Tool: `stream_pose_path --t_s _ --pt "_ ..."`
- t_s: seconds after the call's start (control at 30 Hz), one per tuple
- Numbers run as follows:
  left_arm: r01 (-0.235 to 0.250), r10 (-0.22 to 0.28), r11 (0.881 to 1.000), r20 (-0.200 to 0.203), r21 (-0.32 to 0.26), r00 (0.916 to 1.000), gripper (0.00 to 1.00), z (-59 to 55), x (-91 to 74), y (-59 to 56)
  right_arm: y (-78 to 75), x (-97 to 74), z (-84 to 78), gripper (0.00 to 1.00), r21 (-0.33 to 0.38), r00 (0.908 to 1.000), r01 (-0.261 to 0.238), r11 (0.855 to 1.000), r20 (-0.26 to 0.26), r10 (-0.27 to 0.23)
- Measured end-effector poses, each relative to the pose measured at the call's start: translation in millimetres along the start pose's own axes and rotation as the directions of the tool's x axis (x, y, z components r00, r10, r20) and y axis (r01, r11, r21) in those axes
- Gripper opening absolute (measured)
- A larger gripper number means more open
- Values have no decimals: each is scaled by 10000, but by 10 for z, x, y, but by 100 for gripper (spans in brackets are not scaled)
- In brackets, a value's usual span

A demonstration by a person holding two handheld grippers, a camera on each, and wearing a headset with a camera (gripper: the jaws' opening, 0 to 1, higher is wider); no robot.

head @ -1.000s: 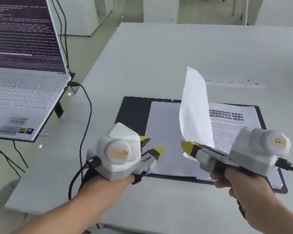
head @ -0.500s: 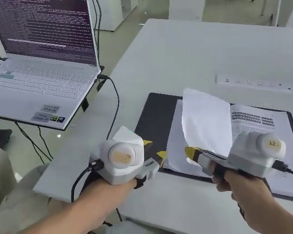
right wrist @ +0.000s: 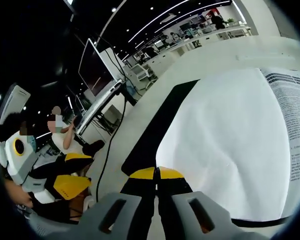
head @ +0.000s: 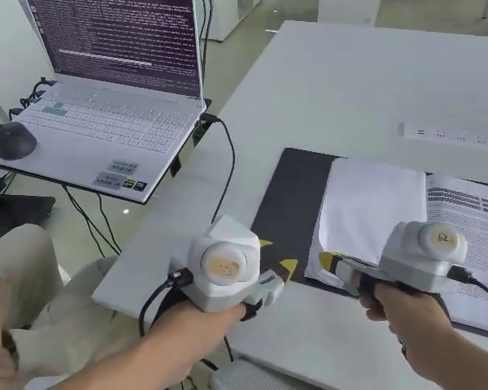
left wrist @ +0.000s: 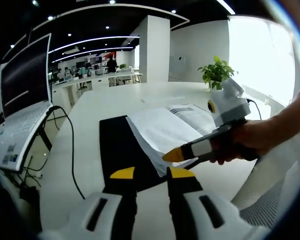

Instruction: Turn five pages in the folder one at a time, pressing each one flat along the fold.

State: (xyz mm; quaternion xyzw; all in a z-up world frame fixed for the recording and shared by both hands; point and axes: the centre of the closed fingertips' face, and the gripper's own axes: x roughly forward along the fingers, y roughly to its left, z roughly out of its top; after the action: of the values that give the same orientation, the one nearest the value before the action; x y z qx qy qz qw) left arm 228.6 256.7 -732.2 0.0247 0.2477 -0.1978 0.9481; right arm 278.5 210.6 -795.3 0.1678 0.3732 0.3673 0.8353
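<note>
The black folder (head: 289,199) lies open on the white table (head: 350,81). Its right side is cut off by the edge of the head view, and part of its near edge is hidden behind the right gripper (head: 329,261) and the hand holding it.

A blank white page (head: 366,211) lies over the folder's left half, slightly raised, and covers the fold. The right gripper's jaws are pressed together at the page's near left corner. In the right gripper view the corner narrows into the seam between the two yellow tips, so they seem to be pinching the paper.

Beside the page is a printed sheet (head: 468,219), its text too small to read.

The left gripper (head: 278,256) has its jaws spread with nothing between them. It sits by the folder's near left corner, a little apart from the right gripper's tips. I cannot tell whether it touches the cover.

On a lower surface to the left stand a laptop (head: 114,89), its screen text unreadable, and a mouse (head: 12,140). A cable (head: 230,162) runs from the laptop down past the table edge, where its end is hidden. A power strip (head: 451,136) lies beyond the folder.
</note>
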Motion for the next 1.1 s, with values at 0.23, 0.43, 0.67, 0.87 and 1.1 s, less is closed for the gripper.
stream_pose_path --t_s 0.23,0.43,0.67,0.87,1.1 --pt "5 -6 10000 -182 -18 9998 23 -76 21 -5 -109 102 -128 0 413 9990 254 9988 -372 -239" --pt "15 -16 10000 -310 -8 9995 23 -100 62 -13 -130 101 -144 0 478 9994 117 9988 -324 -101" --pt "101 -96 9999 -437 116 9990 23 -101 128 -49 -61 81 -131 4 908 9990 -446 9949 -36 451" --pt "292 -278 9993 -546 245 9981 23 -91 222 -118 -62 -56 30 5 2129 9932 -1001 9719 789 850" --pt "744 -699 9953 -721 619 9949 22 -106 461 -298 -312 -374 265 3 2279 9864 -900 9695 1551 551"
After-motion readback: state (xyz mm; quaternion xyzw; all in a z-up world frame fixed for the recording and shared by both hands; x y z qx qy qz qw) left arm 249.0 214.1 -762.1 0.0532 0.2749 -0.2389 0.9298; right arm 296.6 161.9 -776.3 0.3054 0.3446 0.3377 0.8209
